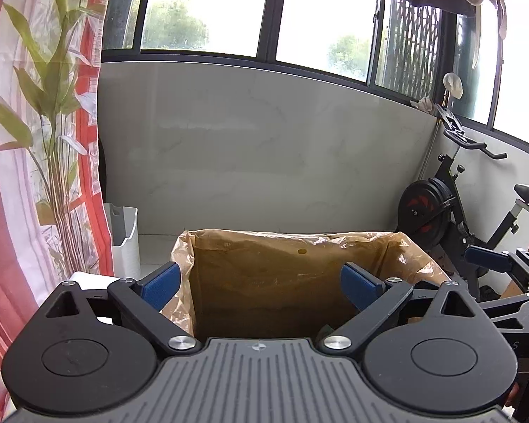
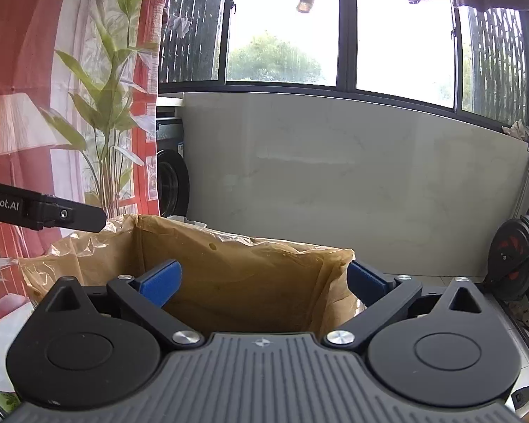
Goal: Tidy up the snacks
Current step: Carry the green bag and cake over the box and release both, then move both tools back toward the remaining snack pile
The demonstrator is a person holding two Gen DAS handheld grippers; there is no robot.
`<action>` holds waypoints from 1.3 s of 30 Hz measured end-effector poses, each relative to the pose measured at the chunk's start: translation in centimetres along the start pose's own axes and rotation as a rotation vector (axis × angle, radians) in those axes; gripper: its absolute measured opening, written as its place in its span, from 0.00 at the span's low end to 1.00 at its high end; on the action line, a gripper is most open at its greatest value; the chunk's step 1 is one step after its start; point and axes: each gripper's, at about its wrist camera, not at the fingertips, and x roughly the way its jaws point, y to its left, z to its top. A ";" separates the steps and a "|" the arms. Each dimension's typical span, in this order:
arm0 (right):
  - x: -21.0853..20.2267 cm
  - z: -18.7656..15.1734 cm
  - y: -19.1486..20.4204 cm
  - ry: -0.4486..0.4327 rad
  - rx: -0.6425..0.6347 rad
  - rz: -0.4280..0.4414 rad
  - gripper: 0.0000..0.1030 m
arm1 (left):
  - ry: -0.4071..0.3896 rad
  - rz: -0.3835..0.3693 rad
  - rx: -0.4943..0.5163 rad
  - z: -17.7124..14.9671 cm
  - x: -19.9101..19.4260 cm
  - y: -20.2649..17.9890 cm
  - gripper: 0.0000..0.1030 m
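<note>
Both grippers over the near rim of the lined box (image 1: 282,275). Left gripper (image 1: 262,283) spread wide, nothing btwn the pads; right gripper (image 2: 264,283) same, empty. No snacks in view, box contents hidden, so can't tell what's left.

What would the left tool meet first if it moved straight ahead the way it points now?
Probably the far inner wall of the lined cardboard box. The open left tool points slightly down into the box's open top, with nothing between its pads. Depth is unclear.
</note>
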 end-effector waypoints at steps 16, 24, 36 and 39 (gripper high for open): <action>-7.1 -2.8 0.5 -0.036 0.078 -0.041 1.00 | -0.018 0.219 -0.043 -2.2 -6.9 1.9 0.97; -9.2 -6.1 -0.8 -0.029 0.167 -0.020 1.00 | 0.000 0.256 0.012 -4.7 -8.5 2.4 0.97; -11.0 -10.0 -1.9 0.087 0.118 -0.074 1.00 | 0.040 0.229 -0.041 -8.2 -9.2 2.8 0.97; -11.0 -11.0 -1.5 0.114 0.075 -0.087 1.00 | 0.060 0.224 -0.043 -9.2 -9.1 2.8 0.97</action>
